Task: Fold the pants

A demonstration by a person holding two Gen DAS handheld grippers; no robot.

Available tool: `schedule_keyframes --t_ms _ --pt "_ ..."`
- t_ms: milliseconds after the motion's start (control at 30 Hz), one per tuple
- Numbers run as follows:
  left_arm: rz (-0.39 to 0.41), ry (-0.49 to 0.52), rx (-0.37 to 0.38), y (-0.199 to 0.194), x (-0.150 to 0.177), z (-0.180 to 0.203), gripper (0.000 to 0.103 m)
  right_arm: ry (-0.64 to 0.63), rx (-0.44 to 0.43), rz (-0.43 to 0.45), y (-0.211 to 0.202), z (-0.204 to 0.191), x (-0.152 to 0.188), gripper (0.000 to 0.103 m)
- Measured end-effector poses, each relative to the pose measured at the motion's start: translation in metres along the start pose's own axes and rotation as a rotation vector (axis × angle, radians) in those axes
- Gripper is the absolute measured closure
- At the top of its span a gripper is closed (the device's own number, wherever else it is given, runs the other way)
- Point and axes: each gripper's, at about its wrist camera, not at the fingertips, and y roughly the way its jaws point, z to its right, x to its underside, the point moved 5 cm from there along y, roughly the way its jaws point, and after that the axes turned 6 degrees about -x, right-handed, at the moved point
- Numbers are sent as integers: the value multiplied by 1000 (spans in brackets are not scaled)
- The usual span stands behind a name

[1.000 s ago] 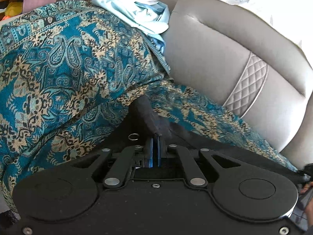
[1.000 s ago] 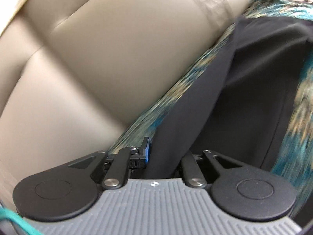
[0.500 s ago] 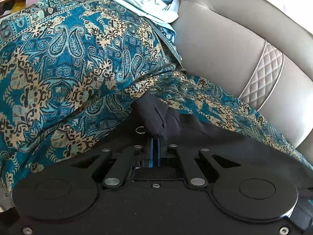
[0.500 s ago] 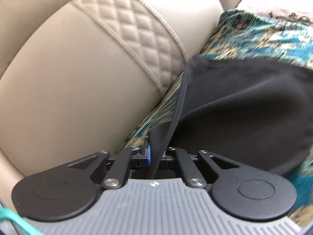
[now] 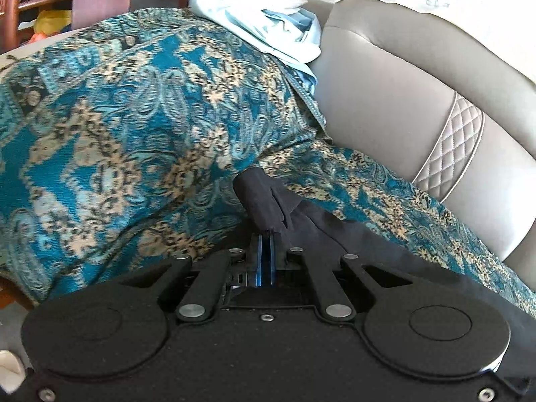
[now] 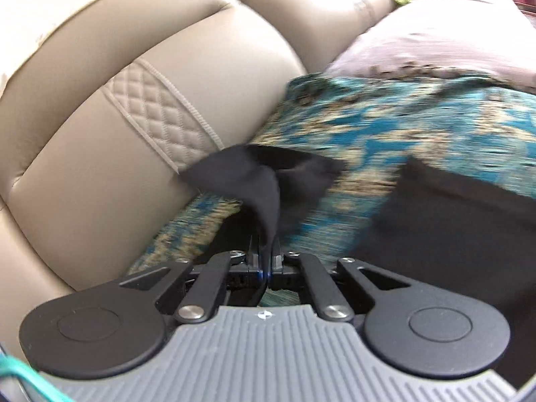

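Note:
The black pants [image 5: 338, 231] lie on a teal paisley throw over a sofa seat. My left gripper [image 5: 266, 234] is shut on a bunched corner of the pants, which sticks up past the blue fingertips. In the right wrist view my right gripper [image 6: 267, 251] is shut on another corner of the black pants [image 6: 254, 181], lifted and bunched in front of the sofa back. More of the black fabric [image 6: 452, 221] lies flat at the right. The right wrist view is blurred by motion.
The teal paisley throw [image 5: 134, 127] covers the seat and armrest. The beige leather sofa back [image 5: 418, 100] has a quilted strip [image 6: 157, 114]. Light blue clothes [image 5: 268, 37] are piled at the back. Wooden chairs [image 5: 20, 3] stand far left. A pale cushion [image 6: 418, 43] lies far right.
Both grippers stay shut on the pants. The right gripper has swung along the sofa back, carrying its corner so that the fabric now bunches in front of it. The left view has shifted a little.

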Motion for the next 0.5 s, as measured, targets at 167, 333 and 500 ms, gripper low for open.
schedule_keyframes --t_ms 167,333,500 --pt "-9 1 -11 -11 9 -14 99 30 23 -10 -40 46 15 97" --pt "-4 34 -37 -19 18 -23 99 -4 45 3 -73 75 35 97" --pt "-23 59 -69 -16 30 -32 98 -12 58 -17 -96 98 44 96"
